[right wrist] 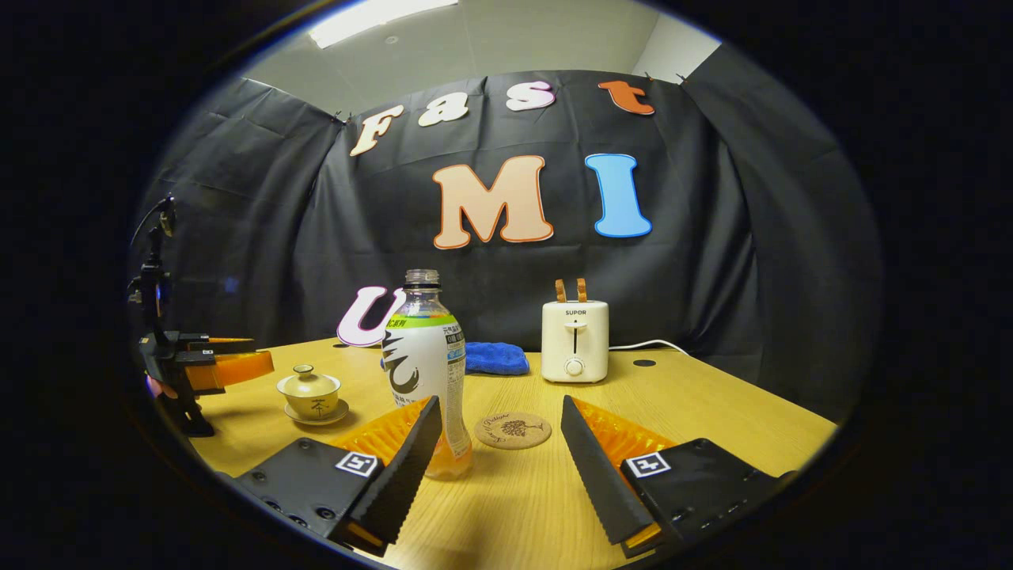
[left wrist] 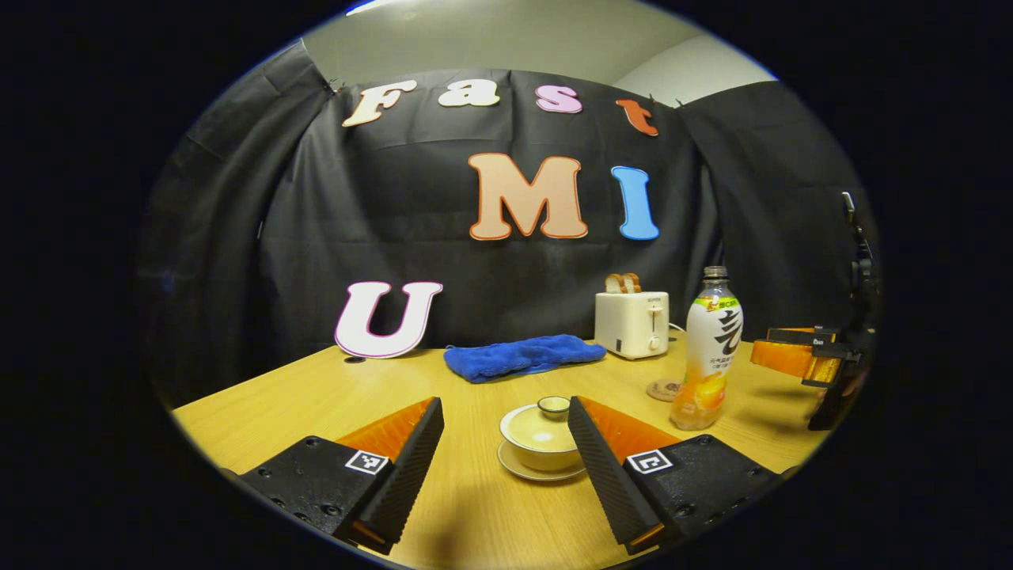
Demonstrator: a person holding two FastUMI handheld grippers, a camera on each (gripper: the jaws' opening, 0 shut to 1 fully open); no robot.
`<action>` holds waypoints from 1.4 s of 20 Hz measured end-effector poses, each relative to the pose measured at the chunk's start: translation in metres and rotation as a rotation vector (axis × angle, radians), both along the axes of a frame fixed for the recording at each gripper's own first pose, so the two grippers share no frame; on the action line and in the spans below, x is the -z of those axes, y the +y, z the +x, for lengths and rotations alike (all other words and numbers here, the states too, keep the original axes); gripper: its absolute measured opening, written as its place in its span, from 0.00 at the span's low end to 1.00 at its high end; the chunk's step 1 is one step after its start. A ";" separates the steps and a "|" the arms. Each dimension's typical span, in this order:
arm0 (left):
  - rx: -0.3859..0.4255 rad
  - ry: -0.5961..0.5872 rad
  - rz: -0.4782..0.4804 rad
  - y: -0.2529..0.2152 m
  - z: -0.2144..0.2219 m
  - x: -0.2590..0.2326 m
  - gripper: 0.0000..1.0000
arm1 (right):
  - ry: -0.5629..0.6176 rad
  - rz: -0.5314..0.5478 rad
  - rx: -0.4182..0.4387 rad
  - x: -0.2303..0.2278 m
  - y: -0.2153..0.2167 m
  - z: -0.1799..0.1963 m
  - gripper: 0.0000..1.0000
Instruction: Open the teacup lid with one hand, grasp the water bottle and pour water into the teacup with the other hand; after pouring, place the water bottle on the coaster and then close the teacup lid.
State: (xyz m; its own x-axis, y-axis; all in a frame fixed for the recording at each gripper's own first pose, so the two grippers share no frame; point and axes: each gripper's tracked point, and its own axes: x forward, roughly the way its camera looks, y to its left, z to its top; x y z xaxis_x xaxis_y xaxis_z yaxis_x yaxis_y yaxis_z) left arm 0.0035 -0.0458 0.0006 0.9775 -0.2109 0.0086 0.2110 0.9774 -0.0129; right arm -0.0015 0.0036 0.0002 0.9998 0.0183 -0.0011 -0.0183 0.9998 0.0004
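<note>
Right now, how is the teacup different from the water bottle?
The teacup is short and wide; the water bottle is tall and slim. The teacup wears its lid, while the water bottle's neck is open, with no cap. The teacup sits on a saucer; the water bottle stands straight on the table, beside the coaster. Both stand upright, and neither gripper touches them.

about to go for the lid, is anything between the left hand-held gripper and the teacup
Nothing visible stands in the way. In the left gripper view the left hand-held gripper is open with the lidded teacup just ahead between its fingers, bare table before it. The water bottle stands off to the side.
</note>
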 end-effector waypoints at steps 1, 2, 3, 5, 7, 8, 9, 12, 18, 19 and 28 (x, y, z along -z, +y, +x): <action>0.016 0.000 0.001 -0.003 0.000 0.000 0.93 | 0.000 0.000 0.000 0.000 0.000 0.000 0.96; 0.035 0.000 0.001 -0.008 0.002 0.000 0.93 | 0.000 0.000 0.000 0.000 0.000 0.001 0.94; 0.060 0.001 0.000 -0.013 0.003 0.000 0.93 | 0.000 0.000 0.001 0.000 0.000 0.001 0.96; 0.094 0.005 -0.004 -0.023 0.009 0.000 0.93 | 0.000 0.000 0.001 0.000 0.000 0.001 0.97; 0.109 0.008 -0.007 -0.029 0.017 0.001 0.92 | 0.000 0.001 -0.002 0.000 0.000 0.000 0.99; 0.120 0.009 -0.005 -0.033 0.020 0.001 0.91 | 0.000 0.001 -0.003 0.000 0.001 0.000 0.99; 0.132 0.007 -0.006 -0.037 0.023 0.001 0.91 | 0.000 0.001 -0.005 -0.001 0.001 0.000 0.99; 0.150 0.008 -0.006 -0.043 0.035 0.002 0.87 | 0.001 0.001 -0.008 0.000 0.002 0.000 0.99; 0.178 0.029 0.004 -0.051 0.047 0.005 0.71 | 0.002 0.000 -0.012 -0.001 0.002 -0.002 0.95; 0.183 0.039 0.008 -0.053 0.047 0.006 0.70 | 0.001 0.001 -0.012 0.000 0.002 -0.001 0.94; 0.167 0.151 0.050 -0.052 0.056 0.025 0.47 | 0.001 0.001 -0.014 0.000 0.003 -0.002 0.93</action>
State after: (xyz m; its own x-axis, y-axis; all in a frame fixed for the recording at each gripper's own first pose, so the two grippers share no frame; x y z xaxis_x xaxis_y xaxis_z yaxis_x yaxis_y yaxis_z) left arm 0.0593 -0.0979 -0.0244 0.9184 -0.3662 -0.1500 0.3690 0.9294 -0.0094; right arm -0.0031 0.0065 0.0007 0.9995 0.0324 -0.0023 -0.0324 0.9995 0.0012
